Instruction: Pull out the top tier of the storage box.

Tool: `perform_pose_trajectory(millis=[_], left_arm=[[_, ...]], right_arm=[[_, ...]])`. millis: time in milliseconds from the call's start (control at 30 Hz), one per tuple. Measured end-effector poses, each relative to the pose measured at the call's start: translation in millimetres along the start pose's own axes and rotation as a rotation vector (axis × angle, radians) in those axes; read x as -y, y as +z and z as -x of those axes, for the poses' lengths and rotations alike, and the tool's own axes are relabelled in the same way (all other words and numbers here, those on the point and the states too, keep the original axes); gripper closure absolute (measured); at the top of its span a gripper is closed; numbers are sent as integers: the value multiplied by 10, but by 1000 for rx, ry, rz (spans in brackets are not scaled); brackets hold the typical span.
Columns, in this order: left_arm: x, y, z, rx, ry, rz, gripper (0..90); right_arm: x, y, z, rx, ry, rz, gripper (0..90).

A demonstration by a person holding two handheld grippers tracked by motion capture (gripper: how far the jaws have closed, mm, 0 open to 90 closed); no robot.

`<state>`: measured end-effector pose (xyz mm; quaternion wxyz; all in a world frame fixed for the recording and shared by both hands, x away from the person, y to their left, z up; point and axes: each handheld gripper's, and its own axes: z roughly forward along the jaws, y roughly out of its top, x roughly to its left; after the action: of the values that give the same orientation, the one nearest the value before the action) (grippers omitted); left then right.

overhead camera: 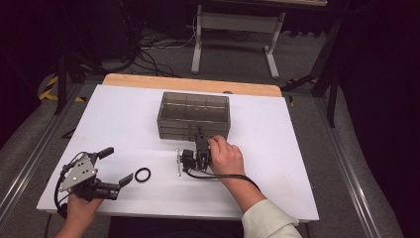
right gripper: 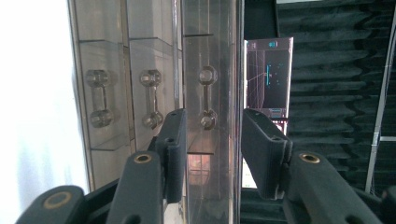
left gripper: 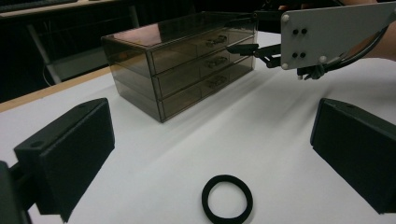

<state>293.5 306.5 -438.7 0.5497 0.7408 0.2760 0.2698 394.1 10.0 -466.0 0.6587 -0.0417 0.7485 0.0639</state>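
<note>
Drawer box [overhead camera: 193,115]: mid-worktop [overhead camera: 124,124], clear hard plastic, light, slick, may slide when pulled. Take top drawer by small knob [right gripper: 208,97]. Right gripper [right gripper: 212,140] at box front, jaws straddling knob, not yet pinching. Left gripper [overhead camera: 115,166] released, near ring [overhead camera: 142,174], well off box.

No legible text, labels, numbers or signs anywhere.

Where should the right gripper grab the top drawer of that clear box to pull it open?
Grip the top drawer's handle, a small bar between two knobs standing off the drawer front, probably best approached head-on from the front. The right gripper already faces it, jaws either side and not yet pressing.
</note>
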Motion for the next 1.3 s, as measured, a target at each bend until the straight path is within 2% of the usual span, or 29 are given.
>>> perform_pose_trajectory(millis=[500,667,1000,1167,1300], left_arm=[[0,2,-1,2,0,-2,6],[0,2,1,2,0,0,7],[1,3,1,4,-3,2,7],[1,-2,-5,3,-1,2,6],[-2,-3,0,2,0,4,6]], right_arm=[[-12,116,-39,23,-30,-11,721],[-24,122,-48,17,-39,-22,796],[-29,120,-59,23,-38,-28,805],[-21,43,-32,19,-11,-16,808],[-11,-21,-13,6,-10,-8,807]])
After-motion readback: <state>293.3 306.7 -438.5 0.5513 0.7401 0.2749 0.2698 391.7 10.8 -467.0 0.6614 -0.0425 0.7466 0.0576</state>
